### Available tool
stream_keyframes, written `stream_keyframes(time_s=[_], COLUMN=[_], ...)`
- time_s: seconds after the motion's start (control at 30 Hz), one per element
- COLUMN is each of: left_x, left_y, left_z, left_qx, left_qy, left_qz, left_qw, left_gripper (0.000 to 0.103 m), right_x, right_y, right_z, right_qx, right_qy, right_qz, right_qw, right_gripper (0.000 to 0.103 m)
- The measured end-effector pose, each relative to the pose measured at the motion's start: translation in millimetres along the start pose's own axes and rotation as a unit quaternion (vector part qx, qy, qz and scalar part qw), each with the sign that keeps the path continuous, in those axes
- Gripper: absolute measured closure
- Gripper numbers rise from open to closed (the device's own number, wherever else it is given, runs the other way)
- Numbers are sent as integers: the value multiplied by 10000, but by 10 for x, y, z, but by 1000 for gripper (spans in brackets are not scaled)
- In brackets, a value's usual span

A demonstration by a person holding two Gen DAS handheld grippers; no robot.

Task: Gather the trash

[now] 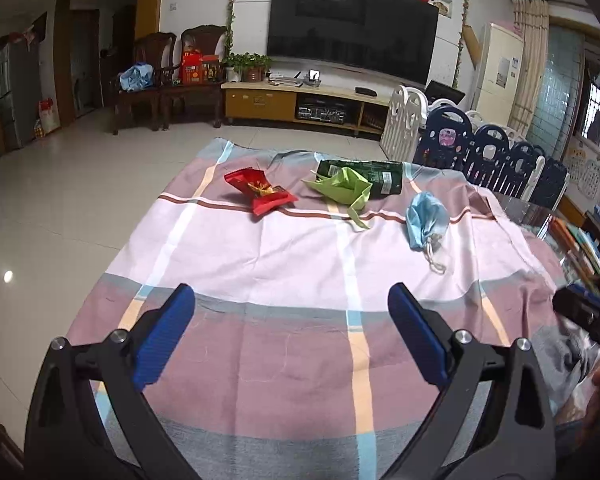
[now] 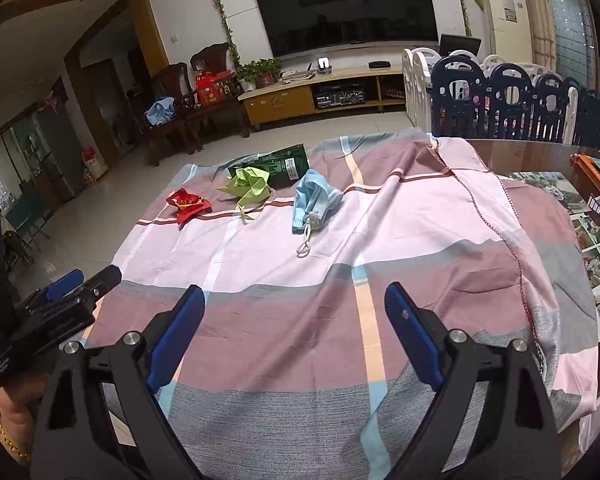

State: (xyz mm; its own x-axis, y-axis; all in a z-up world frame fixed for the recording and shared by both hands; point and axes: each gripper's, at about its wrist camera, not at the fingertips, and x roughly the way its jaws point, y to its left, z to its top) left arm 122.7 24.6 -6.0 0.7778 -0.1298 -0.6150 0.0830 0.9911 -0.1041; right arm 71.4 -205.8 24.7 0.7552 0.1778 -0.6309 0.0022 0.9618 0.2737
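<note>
The dark green packet (image 1: pixel 374 176) is mostly hidden behind the crumpled green paper (image 1: pixel 342 188), so its print is unreadable. No bin or bag shows in either view. All the trash sits at the far end of the checked cloth (image 1: pixel 260 264): red wrapper (image 1: pixel 260 193) on the left, blue face mask (image 1: pixel 425 220) on the right. Left gripper (image 1: pixel 291 304) and right gripper (image 2: pixel 294 304) both hover near the close edge, fingers spread wide, holding nothing.

The green paper (image 1: pixel 342 188) hides part of the dark green packet (image 1: pixel 374 176); its print is unreadable.
</note>
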Motion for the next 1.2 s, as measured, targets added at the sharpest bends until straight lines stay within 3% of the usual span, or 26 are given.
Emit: stream_keyframes(time_s=[0.2,0.37,0.47,0.53,0.6,0.7,0.8,0.93,1.03,1.13,1.2], left_x=[579,1447,1965,2225,2359,2066,1427,464,-54,-275,-266], left_y=[184,405,593,645,642,514,334,101,13,-32,-70], left_z=[493,858,953,960,950,1007,1006,742,451,168,52], left_qx=[-500,-1063,-1679,-1830,-1795,-1421,-909,-236,-129,-89,44], left_qy=[118,734,1199,1426,1536,974,445,-157,-339,-280,-157], left_qz=[-17,-70,-215,-185,-286,-478,-587,-473,-517,-548,-540], left_qw=[9987,9916,9783,9725,9713,9839,9931,9985,9980,9981,9984], left_gripper=[10,23,42,56,96,99,99,99,99,99,99], right_x=[47,82,111,121,143,174,286,587,1002,1471,1790], right_y=[4,-14,-30,-40,-51,-89,-135,-107,-62,-22,23], right_z=[28,37,37,38,48,71,152,377,658,902,999], right_qx=[111,160,172,168,158,249,361,298,231,171,44], right_qy=[62,142,212,221,234,222,291,302,339,488,691], right_qz=[207,334,367,380,358,241,224,147,-49,-297,-451], right_qw=[9997,9992,9990,9989,9990,9992,9987,9990,9991,9982,9966], right_gripper=[14,14,14,14,14,14,14,14,14,14,24])
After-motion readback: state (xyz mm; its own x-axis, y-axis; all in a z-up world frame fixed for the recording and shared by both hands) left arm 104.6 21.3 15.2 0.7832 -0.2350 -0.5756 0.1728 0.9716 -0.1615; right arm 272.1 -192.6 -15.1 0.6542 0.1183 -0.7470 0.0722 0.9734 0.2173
